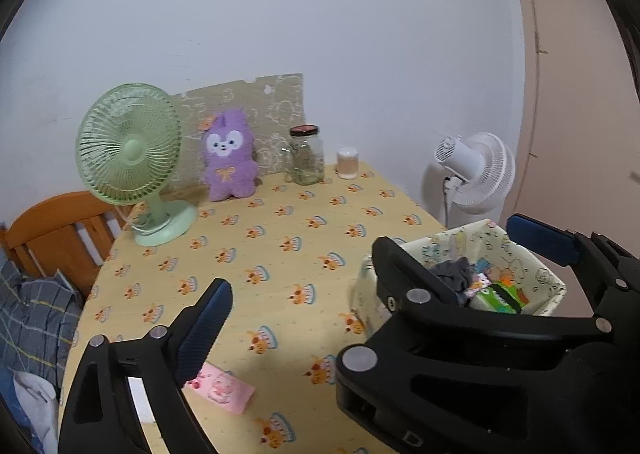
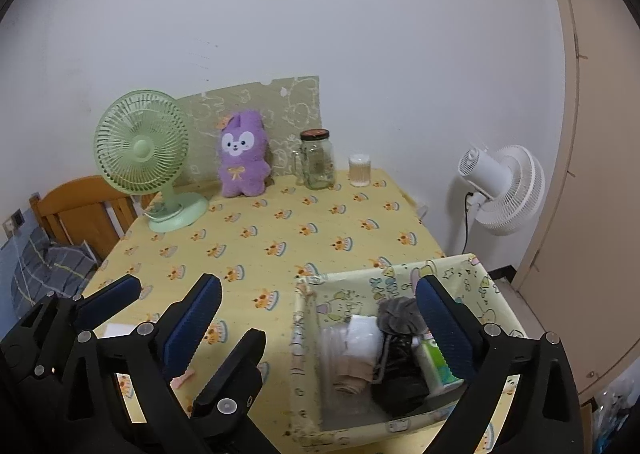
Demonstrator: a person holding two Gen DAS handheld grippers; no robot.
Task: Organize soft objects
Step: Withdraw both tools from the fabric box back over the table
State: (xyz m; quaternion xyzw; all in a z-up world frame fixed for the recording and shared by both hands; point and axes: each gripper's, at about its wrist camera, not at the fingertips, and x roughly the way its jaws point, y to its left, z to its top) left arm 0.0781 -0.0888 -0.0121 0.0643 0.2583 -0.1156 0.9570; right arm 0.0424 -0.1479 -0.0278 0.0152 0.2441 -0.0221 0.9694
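A yellow fabric basket [image 2: 400, 278] [image 1: 548, 274] stands at the table's near right and holds a grey pouf [image 2: 398, 314], white and beige cloths [image 2: 360, 338], a dark item and a green pack [image 2: 436, 364]. My right gripper [image 2: 324, 330] is open and empty, just above the basket's near side. My left gripper [image 1: 372, 278] is open and empty; it also shows in the right wrist view [image 2: 176, 306]. A pink pack [image 1: 226, 390] lies on the table below its left finger. A purple plush [image 1: 230, 156] [image 2: 242, 156] stands at the back.
A green desk fan [image 1: 132, 162], a glass jar [image 1: 306, 154] and a small cotton-swab tub [image 1: 347, 163] stand along the back by the wall. A white floor fan [image 1: 476, 172] is right of the table. A wooden chair [image 1: 56, 230] and plaid bedding [image 1: 32, 318] are left.
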